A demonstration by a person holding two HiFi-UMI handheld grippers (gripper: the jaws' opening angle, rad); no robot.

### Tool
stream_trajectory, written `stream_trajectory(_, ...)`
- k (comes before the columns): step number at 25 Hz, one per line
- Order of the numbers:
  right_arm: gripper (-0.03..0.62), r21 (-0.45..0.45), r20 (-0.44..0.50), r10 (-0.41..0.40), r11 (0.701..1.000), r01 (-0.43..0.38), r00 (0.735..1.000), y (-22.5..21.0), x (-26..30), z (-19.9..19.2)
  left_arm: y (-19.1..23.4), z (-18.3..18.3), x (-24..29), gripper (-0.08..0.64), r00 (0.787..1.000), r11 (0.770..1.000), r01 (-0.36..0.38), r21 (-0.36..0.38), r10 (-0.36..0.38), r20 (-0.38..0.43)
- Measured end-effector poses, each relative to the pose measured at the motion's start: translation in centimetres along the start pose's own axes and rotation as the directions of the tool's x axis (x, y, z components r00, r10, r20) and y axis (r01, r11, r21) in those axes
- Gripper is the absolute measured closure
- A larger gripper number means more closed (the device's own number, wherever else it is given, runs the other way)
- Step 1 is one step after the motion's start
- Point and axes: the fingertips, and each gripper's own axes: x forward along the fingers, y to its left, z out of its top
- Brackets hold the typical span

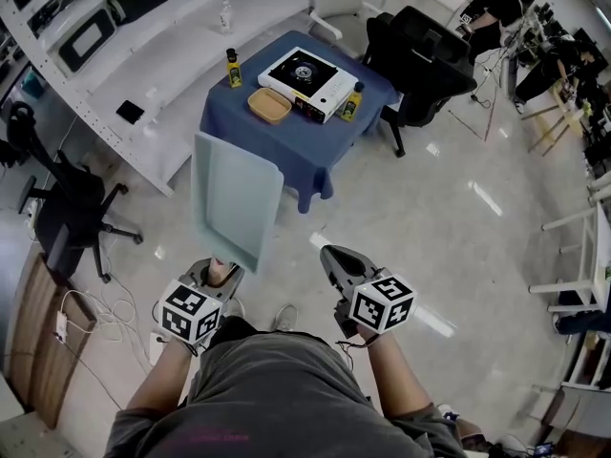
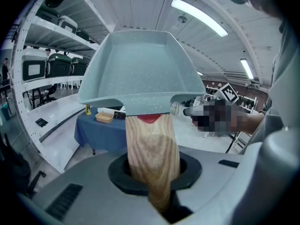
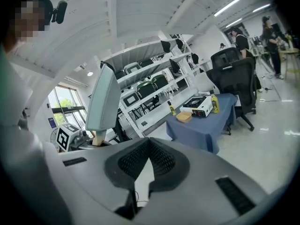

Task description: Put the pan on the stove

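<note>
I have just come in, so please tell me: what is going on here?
A person holds a gripper in each hand. The left gripper is shut on the wooden handle of a pale green rectangular pan, held up in the air. The right gripper is shut and empty. The portable gas stove sits on a blue-covered table ahead, with nothing on it.
</note>
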Motion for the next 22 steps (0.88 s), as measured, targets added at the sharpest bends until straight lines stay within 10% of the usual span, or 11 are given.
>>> stream_trajectory(22, 0.589, 0.025, 0.000, -0.012, 1.000, 0.012, 1.000, -4.4, 1.6, 1.6, 1.5, 2.4, 3.9, 0.503, 1.000, 1.000, -0.002, -0.009, 0.002, 0.006)
